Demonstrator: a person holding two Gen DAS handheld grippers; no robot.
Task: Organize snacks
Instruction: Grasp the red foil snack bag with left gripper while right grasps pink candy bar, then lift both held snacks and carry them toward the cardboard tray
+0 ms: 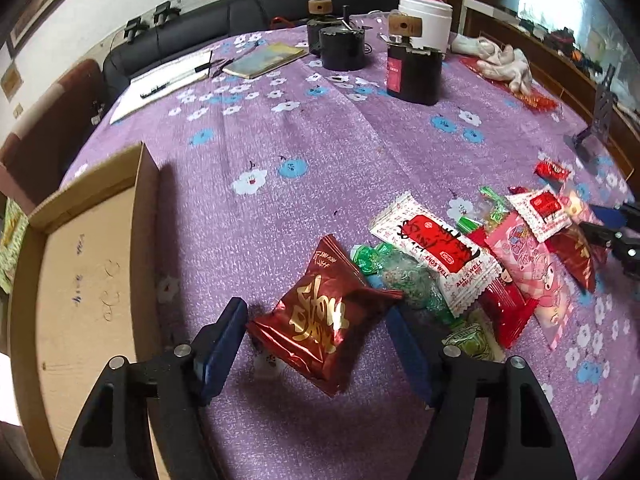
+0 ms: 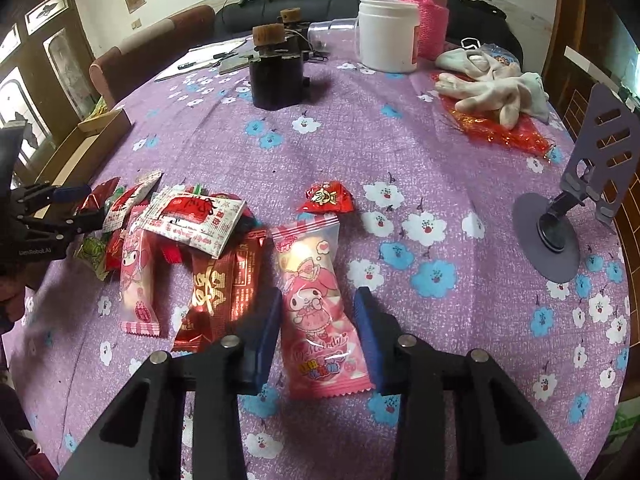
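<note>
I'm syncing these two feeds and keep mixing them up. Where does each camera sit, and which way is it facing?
Left wrist: on the left gripper, looking down over the dark red packet between its fingers; cardboard box on the left.
Right wrist: on the right gripper, looking down over the pink packet between its fingers; the left gripper shows at the left edge.
Shared: the snack pile, purple tablecloth, white jar.
</note>
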